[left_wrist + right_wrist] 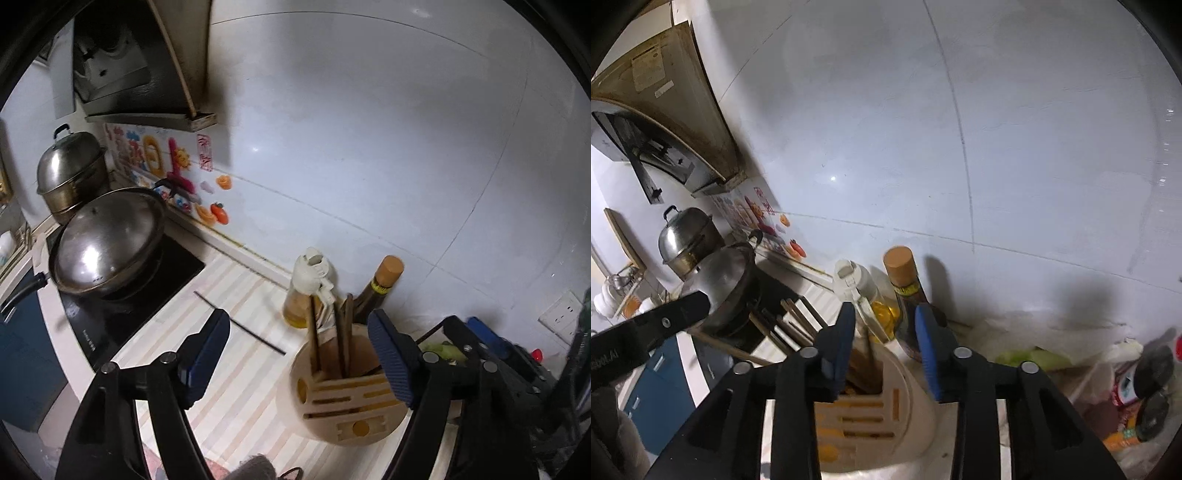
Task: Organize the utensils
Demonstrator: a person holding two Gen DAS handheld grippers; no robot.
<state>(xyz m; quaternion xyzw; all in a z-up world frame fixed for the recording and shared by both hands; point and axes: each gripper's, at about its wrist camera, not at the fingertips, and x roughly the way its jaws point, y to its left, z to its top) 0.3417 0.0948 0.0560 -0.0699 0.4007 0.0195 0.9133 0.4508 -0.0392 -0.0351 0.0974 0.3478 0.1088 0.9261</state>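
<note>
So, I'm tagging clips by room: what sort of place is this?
A home kitchen, most likely: a lidded wok on a cooktop, a range hood above, and an oil bottle beside a utensil holder.

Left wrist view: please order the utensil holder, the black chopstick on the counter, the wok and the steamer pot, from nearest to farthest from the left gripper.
1. Utensil holder, by the left gripper, right finger.
2. Black chopstick, lying on the counter, just beyond the left finger.
3. Wok, on the stove, left.
4. Steamer pot, behind the wok.
</note>
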